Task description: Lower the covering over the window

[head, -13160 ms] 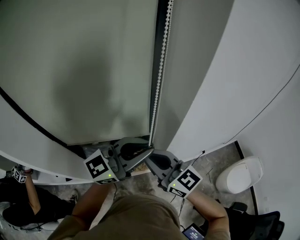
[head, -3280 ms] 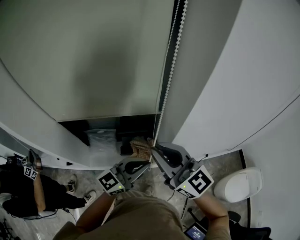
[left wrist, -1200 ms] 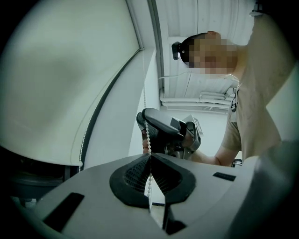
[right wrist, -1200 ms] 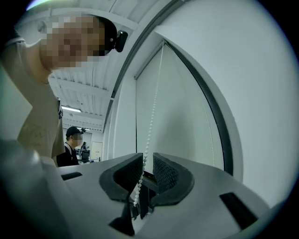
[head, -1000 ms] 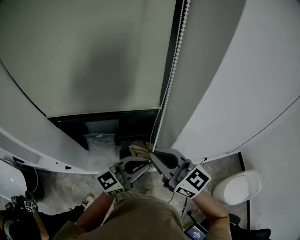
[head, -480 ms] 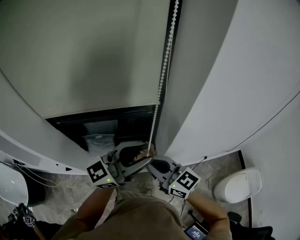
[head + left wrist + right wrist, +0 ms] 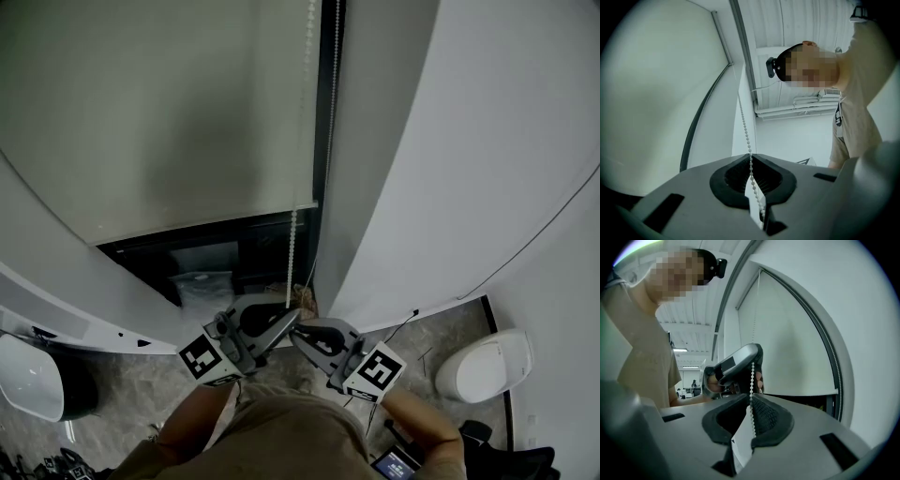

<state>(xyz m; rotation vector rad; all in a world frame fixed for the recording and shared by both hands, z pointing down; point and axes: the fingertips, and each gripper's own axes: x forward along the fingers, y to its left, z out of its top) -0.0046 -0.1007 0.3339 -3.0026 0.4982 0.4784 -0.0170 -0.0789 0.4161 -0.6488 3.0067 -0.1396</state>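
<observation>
Now the left gripper (image 7: pixel 289 319) sits above the right gripper (image 7: pixel 300 334) on the bead chain (image 7: pixel 296 234). A second ago the order was reversed, with the right one higher.

Left gripper view: the jaws have just been closing and are now pinched together on the chain, beads running up from between them. Right gripper view: the jaws are clamped on the same strand after a very slight loosening, and the left gripper's head shows just above, on the chain.

The roller blind (image 7: pixel 169 122) hangs over the upper window. Its hem stops well short of the sill, leaving a dark band of window frame (image 7: pixel 216 248) open below, much as it was half a second ago.

The chain runs down the blind's right edge, beside the white wall (image 7: pixel 469 169). The person in dark clothes seen at lower left a few seconds back is out of frame. A white rounded object (image 7: pixel 28 389) lies there on the floor.
</observation>
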